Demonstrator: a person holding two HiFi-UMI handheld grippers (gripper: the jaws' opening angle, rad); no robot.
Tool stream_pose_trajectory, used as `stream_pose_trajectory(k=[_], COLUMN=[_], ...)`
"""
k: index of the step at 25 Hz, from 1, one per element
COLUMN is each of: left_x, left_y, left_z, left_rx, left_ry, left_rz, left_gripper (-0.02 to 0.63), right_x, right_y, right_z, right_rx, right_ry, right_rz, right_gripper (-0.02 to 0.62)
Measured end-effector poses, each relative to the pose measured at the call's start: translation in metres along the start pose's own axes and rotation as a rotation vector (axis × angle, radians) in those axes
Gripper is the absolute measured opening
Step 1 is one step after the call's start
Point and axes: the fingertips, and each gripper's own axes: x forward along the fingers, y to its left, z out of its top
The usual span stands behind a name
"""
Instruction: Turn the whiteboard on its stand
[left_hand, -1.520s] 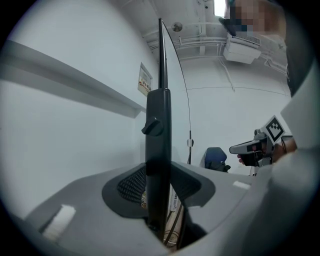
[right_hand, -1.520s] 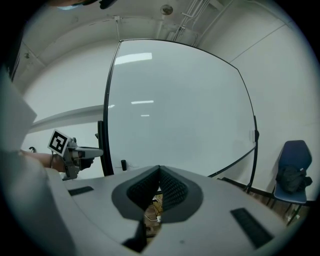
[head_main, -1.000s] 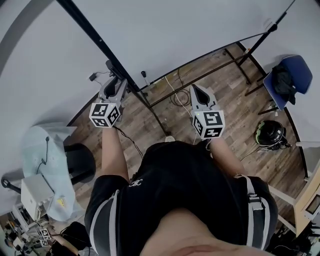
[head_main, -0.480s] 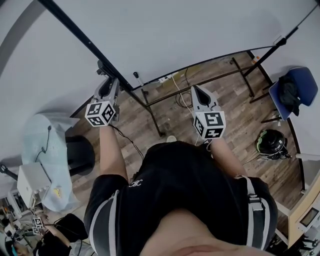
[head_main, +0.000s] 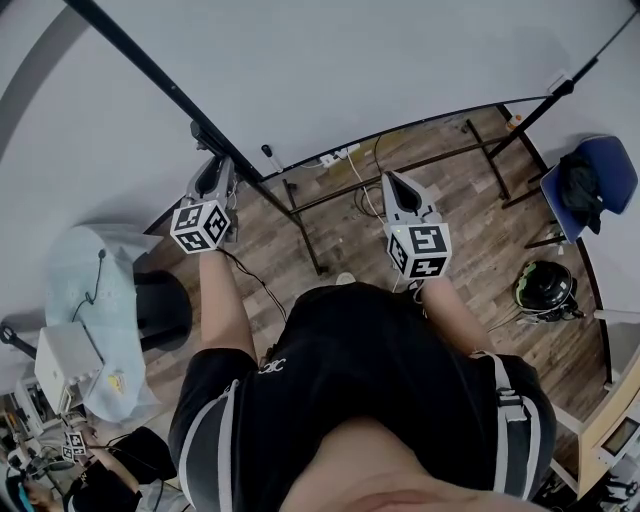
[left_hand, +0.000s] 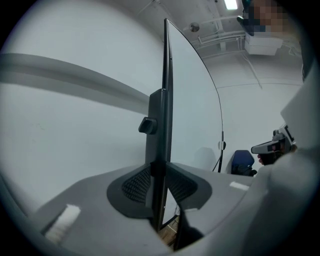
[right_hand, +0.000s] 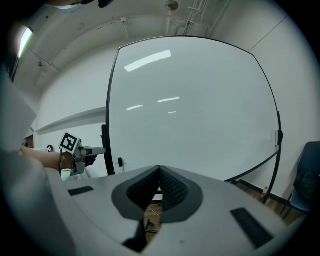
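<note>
The left gripper (head_main: 218, 167) is closing its jaws on the whiteboard (head_main: 380, 70) edge, upper left, to swing it; the right gripper (head_main: 389, 180) is idling shut, empty.

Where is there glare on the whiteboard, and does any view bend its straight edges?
Right gripper view: streaks of ceiling light glare on the upper half of the whiteboard, and its frame bows outward. Left gripper view: no glare, but the far edge curves. Head view: the floor looks curved.

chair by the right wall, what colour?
The chair is blue, with something dark lying on its seat. It shows best in the head view.
</note>
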Motion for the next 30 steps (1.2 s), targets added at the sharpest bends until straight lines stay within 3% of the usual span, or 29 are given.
stream_pose_trajectory(k=[9,14,18,24,30], left_x=[-0.016,-0.035,-0.039,-0.017,0.011], left_y=[-0.010,-0.027,-0.049,-0.100,-0.153], left_z=[-0.017,-0.015,0.006,0.039,0.029], left_rx=[0.079,-0.006,-0.063,-0.009,0.019], left_ry=[0.075,0.052,0.009,-0.046,-0.011], left_rz=[0.153,0.189,0.162,0.086,-0.037], left_gripper=[0.056,0.011,0.011,0.011,0.011], right_x=[0.003,0.015,0.022,0.009,0.005], right_y=[0.002,0.009,0.015,0.003,-0.014], right_z=[-0.002,0.001,0.008,0.036,0.035], right_rx=[0.009,-0.004,-0.017,0.018,0.024], right_ry=[0.003,0.005,-0.014,-0.180,-0.160], right_rz=[0.010,0.036,0.045,-0.004,-0.043], right_gripper=[0.005,0.005,0.005,0.005,0.004])
